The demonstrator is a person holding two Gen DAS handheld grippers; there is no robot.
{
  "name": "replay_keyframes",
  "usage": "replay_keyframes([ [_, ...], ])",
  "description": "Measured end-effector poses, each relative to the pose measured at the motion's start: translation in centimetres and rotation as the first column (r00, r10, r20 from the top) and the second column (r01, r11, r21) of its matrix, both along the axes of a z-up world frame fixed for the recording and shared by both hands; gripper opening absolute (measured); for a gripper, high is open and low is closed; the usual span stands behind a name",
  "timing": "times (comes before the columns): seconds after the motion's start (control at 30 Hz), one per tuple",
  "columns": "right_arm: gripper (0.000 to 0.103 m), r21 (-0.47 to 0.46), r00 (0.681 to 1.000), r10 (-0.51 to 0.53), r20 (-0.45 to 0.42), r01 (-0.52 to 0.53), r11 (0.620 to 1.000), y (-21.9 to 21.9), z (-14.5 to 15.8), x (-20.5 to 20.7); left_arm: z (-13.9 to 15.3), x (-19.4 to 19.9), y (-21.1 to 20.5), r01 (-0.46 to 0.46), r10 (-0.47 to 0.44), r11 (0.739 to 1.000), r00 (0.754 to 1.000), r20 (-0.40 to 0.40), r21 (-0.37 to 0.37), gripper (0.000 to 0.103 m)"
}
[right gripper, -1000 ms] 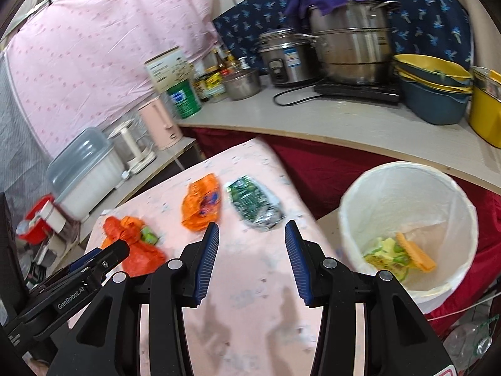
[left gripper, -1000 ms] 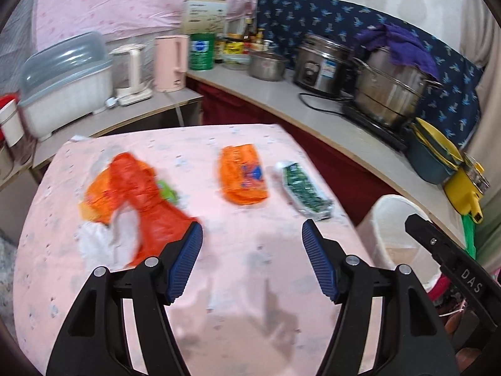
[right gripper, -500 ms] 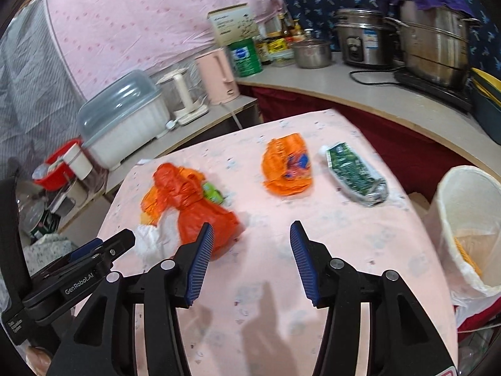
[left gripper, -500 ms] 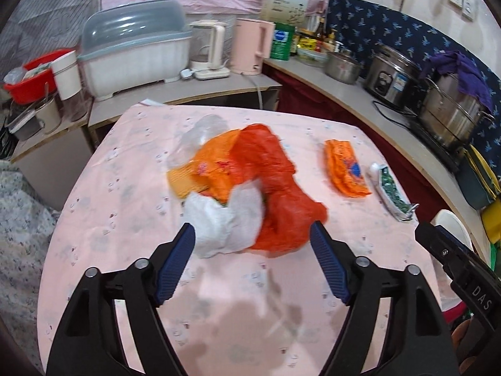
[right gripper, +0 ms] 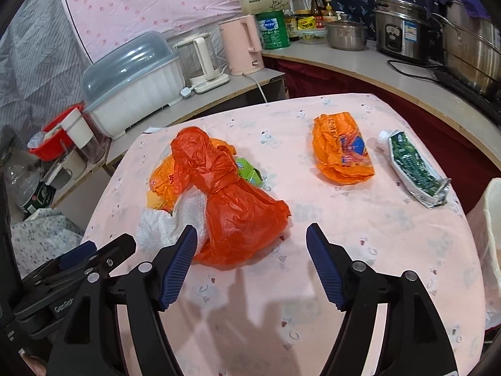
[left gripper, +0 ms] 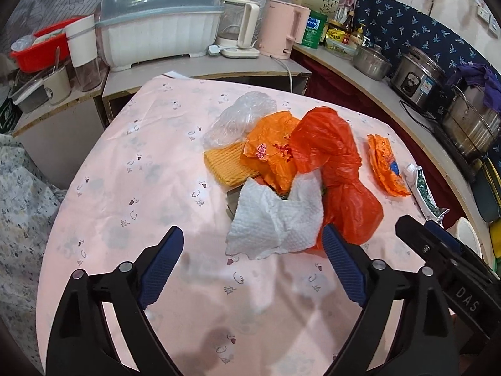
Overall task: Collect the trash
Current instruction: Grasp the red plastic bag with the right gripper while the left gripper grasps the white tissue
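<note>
On the pink tablecloth [left gripper: 131,194] [right gripper: 391,250] lies a heap of trash: a knotted red plastic bag [left gripper: 338,172] [right gripper: 231,197], a white paper towel [left gripper: 278,219] [right gripper: 162,225], an orange wrapper [left gripper: 272,153], a yellow cloth [left gripper: 225,166] and a clear bag [left gripper: 241,116]. Apart to the right lie an orange packet [right gripper: 341,147] [left gripper: 386,166] and a green foil tube [right gripper: 413,166] [left gripper: 422,191]. My left gripper [left gripper: 252,250] hovers just short of the paper towel, jaws opening, nothing between them. My right gripper [right gripper: 252,250] hangs at the red bag's near edge, jaws opening, empty.
A white-lined bin [right gripper: 491,238] stands at the table's right edge. Counters behind carry a dish box [left gripper: 156,22], kettles [left gripper: 281,28], pots [left gripper: 469,119] and a rice cooker [right gripper: 400,28]. A red basin [left gripper: 37,50] and cups sit at the far left.
Both grippers swung left from the bin side toward the trash heap and came lower and closer to it. Both sets of jaws have spread wider.
</note>
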State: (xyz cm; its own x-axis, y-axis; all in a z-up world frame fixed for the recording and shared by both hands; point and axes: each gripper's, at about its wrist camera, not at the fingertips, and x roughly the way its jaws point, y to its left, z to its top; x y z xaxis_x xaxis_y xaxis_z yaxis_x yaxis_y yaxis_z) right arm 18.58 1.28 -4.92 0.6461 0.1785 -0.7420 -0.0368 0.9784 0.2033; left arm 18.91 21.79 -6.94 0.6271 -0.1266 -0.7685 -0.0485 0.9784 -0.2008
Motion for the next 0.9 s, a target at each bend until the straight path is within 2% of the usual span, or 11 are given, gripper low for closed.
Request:
replay_keyframes([
  [0.23, 0.073, -0.023, 1.0, -0.004, -0.023, 0.004, 1.0, 1.3, -1.5, 3.0, -2.3, 2.2, 1.1, -0.013, 0.01, 0.998, 0.998, -0.054, -0.062, 0.086],
  [0.43, 0.073, -0.037, 0.999, -0.015, -0.05, 0.013, 0.999, 1.9, -3.1, 4.9, -3.9, 3.7, 1.3, -0.017, 0.01, 0.997, 0.996, -0.087, -0.076, 0.085],
  [0.53, 0.073, -0.041, 0.998, -0.016, -0.066, 0.013, 0.999, 2.0, -4.1, 5.4, -4.5, 4.3, 1.4, -0.015, 0.006, 0.996, 0.995, -0.1, -0.085, 0.079],
  [0.6, 0.073, -0.048, 0.997, -0.016, -0.072, 0.012, 0.999, 2.0, -4.6, 5.5, -4.9, 4.5, 1.2, 0.001, -0.011, 0.996, 0.993, -0.113, -0.094, 0.066],
  [0.63, 0.072, -0.048, 0.997, -0.012, -0.074, 0.008, 0.999, 2.0, -4.7, 5.5, -5.1, 4.6, 1.1, 0.009, -0.021, 0.995, 0.992, -0.121, -0.1, 0.063],
  [0.7, 0.068, -0.048, 0.997, -0.007, -0.079, 0.003, 0.999, 2.0, -4.9, 5.6, -5.4, 4.6, 0.9, 0.027, -0.043, 0.993, 0.99, -0.134, -0.117, 0.047],
  [0.73, 0.064, -0.046, 0.997, -0.003, -0.077, 0.0, 0.999, 2.0, -4.9, 5.5, -5.5, 4.5, 0.8, 0.033, -0.051, 0.992, 0.989, -0.139, -0.124, 0.043],
  [0.77, 0.059, -0.044, 0.997, 0.002, -0.074, -0.005, 0.999, 1.9, -4.9, 5.4, -5.5, 4.5, 0.7, 0.043, -0.062, 0.99, 0.988, -0.142, -0.132, 0.033],
  [0.87, 0.05, -0.045, 0.998, 0.014, -0.067, -0.017, 0.999, 2.0, -4.7, 5.0, -5.3, 4.0, 0.3, 0.06, -0.079, 0.989, 0.987, -0.14, -0.135, 0.017],
  [0.9, 0.048, -0.042, 0.998, 0.02, -0.065, -0.022, 0.999, 2.0, -4.6, 4.7, -5.2, 3.8, 0.2, 0.065, -0.084, 0.989, 0.987, -0.137, -0.137, 0.009],
])
